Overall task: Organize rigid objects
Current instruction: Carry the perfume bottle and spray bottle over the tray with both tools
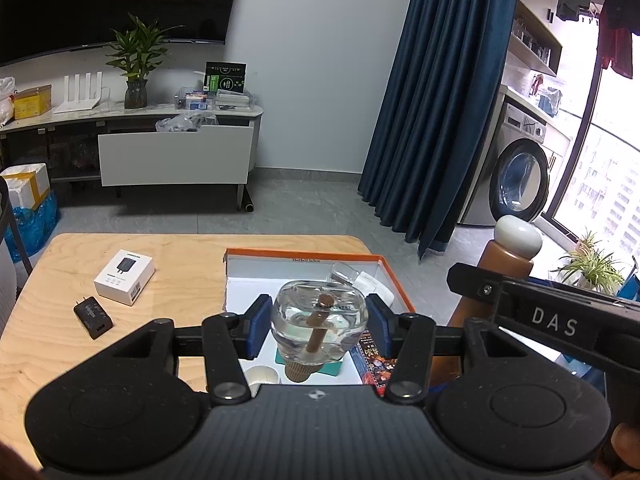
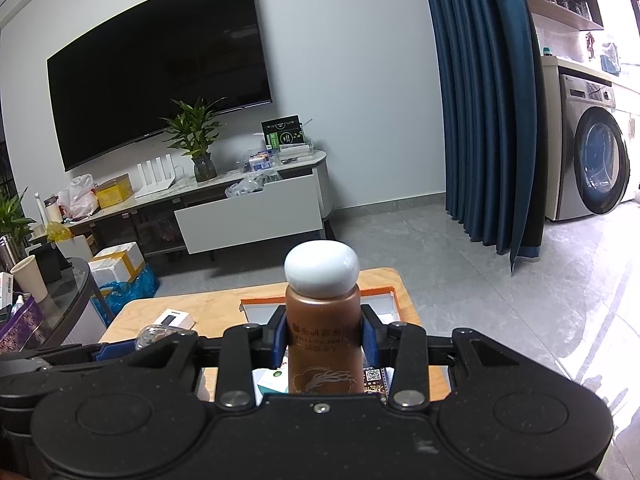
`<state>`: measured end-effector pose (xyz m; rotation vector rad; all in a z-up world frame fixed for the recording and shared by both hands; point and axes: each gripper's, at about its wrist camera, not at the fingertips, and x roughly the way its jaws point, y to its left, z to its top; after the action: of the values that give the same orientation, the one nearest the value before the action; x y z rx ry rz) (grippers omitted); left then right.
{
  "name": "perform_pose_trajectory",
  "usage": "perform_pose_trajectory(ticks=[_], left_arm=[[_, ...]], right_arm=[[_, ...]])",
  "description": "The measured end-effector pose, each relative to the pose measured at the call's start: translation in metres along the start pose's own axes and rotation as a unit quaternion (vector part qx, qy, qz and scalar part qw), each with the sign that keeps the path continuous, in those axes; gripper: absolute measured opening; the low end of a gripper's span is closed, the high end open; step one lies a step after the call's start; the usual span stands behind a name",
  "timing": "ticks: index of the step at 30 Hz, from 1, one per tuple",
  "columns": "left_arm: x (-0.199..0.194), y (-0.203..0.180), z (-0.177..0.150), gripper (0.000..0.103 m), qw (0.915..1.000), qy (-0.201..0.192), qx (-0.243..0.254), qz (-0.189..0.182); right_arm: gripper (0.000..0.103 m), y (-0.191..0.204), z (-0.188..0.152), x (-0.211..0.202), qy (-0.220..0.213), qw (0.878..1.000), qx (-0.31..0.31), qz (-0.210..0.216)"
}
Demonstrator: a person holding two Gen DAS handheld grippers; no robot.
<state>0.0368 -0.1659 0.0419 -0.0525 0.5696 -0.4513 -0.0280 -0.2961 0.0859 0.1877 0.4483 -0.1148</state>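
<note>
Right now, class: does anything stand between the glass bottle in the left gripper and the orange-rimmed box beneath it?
Nothing visible does. The left gripper holds the glass bottle directly over the orange-rimmed box, whose floor already holds a few small items.

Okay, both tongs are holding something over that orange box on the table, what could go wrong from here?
1. The left tongs clamp a smooth, rounded clear glass bottle; it might slip and drop onto the items in the orange-rimmed box.
2. The right tongs hold the brown bottle low, with its white cap high above the pads, so it could tilt.
3. The two tongs sit close together, so the bottles could knock when lowered.
</note>
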Motion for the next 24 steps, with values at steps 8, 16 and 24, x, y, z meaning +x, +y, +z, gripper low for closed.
perform_pose_trajectory(ticks=[8, 16, 24], left_arm=[[0.004, -0.001, -0.001, 0.052, 1.0000, 0.006, 0.000, -0.002], [0.009, 0.001, -0.001, 0.052, 0.9999, 0.011, -0.002, -0.002], [0.013, 0.001, -0.003, 0.052, 0.9998, 0.017, -0.001, -0.004]], right_arm=[[0.046, -0.002, 0.000, 0.006, 0.002, 1.000, -0.003, -0.006], [0.046, -0.003, -0.001, 0.014, 0.008, 1.000, -0.005, -0.007], [0.046, -0.001, -0.003, 0.020, 0.014, 1.000, -0.011, -0.009]])
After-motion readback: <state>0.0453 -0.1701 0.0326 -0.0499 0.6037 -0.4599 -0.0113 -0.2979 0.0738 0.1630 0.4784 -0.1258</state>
